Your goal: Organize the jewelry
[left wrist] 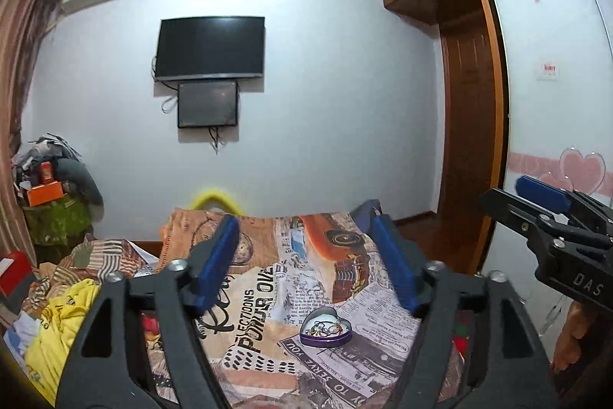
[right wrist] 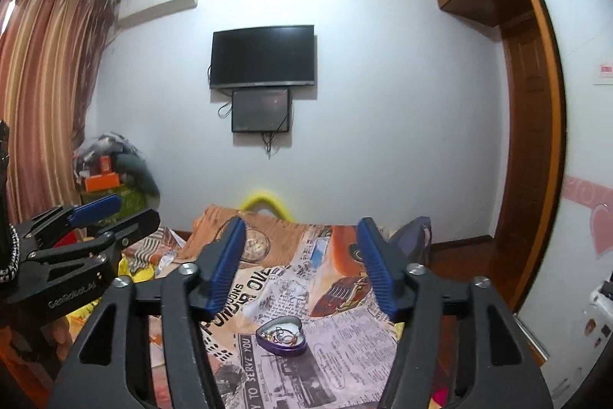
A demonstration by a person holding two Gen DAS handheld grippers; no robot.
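Low in the frame, between my left gripper (left wrist: 306, 263) fingers, sits the tin (left wrist: 325, 326) on the bedspread (left wrist: 268, 294), jewelry (left wrist: 325, 328) tangled inside (heart-shaped, purple-walled). Both my grippers hold nothing, fingers apart, well above it. My right gripper (right wrist: 302, 263) frames the same tin (right wrist: 281, 336) at lower centre.

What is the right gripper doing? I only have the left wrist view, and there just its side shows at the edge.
Observer: In the right wrist view the right gripper has its jaws apart, with nothing between them.
Operator: Where is the heart-shaped tin relative to it?
Observer: The tin sits on the bedspread below its fingers, untouched.
Operator: How does my own gripper look from outside?
Observer: The left gripper shows from the side, open and empty.
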